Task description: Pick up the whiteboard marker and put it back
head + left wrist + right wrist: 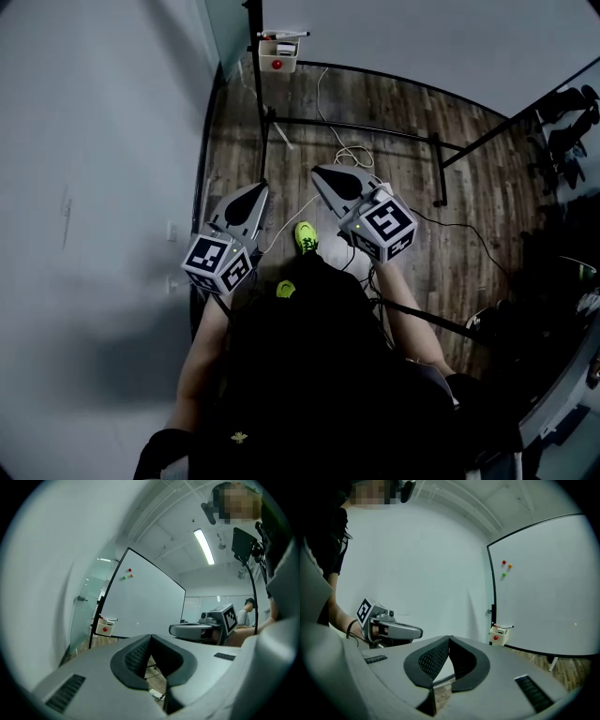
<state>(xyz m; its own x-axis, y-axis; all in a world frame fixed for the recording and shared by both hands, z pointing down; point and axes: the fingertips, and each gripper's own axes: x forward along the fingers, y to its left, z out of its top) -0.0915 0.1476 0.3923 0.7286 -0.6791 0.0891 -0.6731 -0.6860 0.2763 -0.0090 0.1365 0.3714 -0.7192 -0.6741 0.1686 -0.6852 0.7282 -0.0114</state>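
The grey left gripper [249, 197] is pointing towards the large black-framed whiteboard [145, 602], jaws pressed together on nothing. The slim pale whiteboard marker [281, 35] is lying unpicked atop the cream holder box [278, 59] at the whiteboard's lower left corner. The grey right gripper [332, 179], likewise closed and empty, is hovering well short of the whiteboard, with white cables [349, 153] and black stand bars [375, 128] lying between.

The whiteboard [543, 588] stands on the floor [403, 122], with the wall [94, 187] just off its left edge. A small box [278, 59] hangs at the whiteboard's lower left corner, and the whiteboard marker [283, 35] lies across the box's top. Three magnets [504, 563] sit on the whiteboard's upper left part. Cables [352, 155] lie on the floor before the whiteboard. The left gripper [258, 190] and right gripper [323, 176] are side by side, well apart from the whiteboard.
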